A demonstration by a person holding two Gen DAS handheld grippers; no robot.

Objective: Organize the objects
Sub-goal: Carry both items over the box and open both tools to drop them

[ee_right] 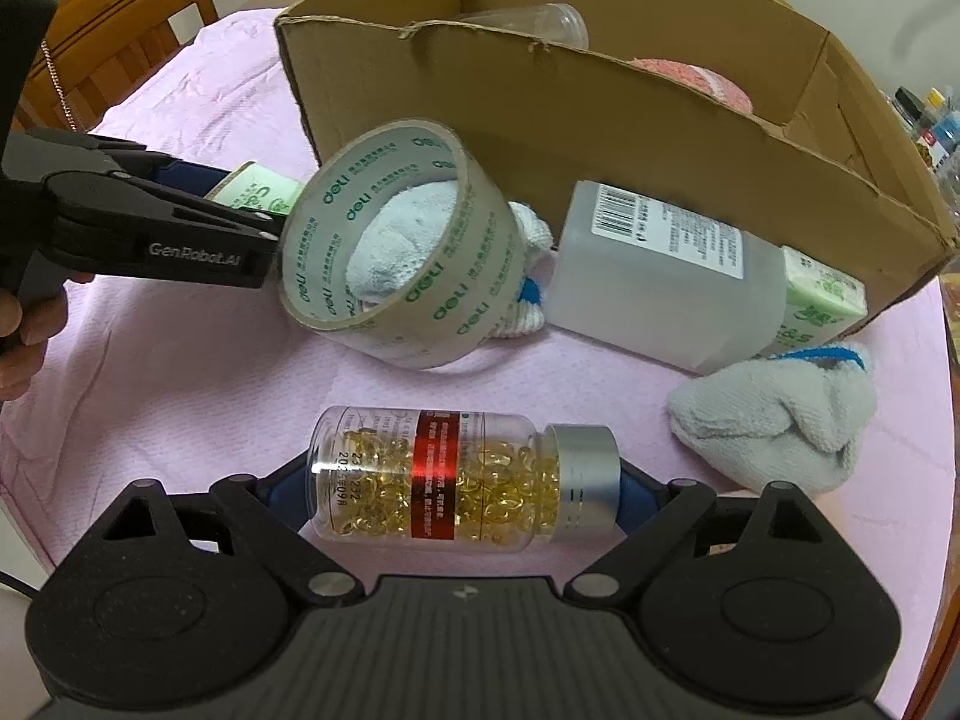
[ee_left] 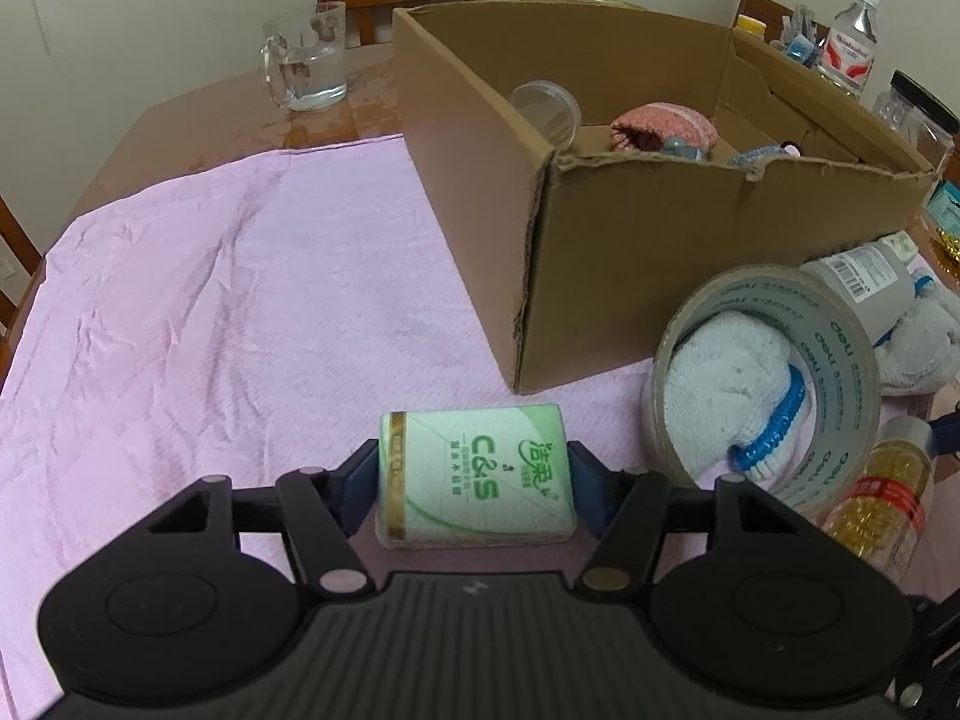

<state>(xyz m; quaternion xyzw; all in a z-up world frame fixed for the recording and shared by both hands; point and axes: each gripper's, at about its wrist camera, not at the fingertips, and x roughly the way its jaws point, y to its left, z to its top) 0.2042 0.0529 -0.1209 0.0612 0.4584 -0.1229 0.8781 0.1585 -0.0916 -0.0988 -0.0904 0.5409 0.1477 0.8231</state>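
My left gripper (ee_left: 478, 485) is shut on a green C&S tissue pack (ee_left: 474, 480), its blue pads pressing the pack's two short ends just above the pink cloth (ee_left: 210, 312). The pack's corner (ee_right: 261, 192) also shows in the right wrist view, behind the tape roll. My right gripper (ee_right: 459, 489) is shut lengthwise on a clear bottle of yellow capsules (ee_right: 444, 480) with a silver cap, one pad on the base and one on the cap. An open cardboard box (ee_left: 630, 228) stands behind both, holding a clear cup (ee_left: 549, 108) and a pink knitted item (ee_left: 660, 126).
A tape roll (ee_right: 396, 252) leans over a white sock between the grippers. A white plastic bottle (ee_right: 666, 288), a second tissue pack (ee_right: 831, 300) and a grey sock (ee_right: 774, 414) lie before the box. A glass pitcher (ee_left: 306, 60) and water bottle (ee_left: 849, 42) stand at the back.
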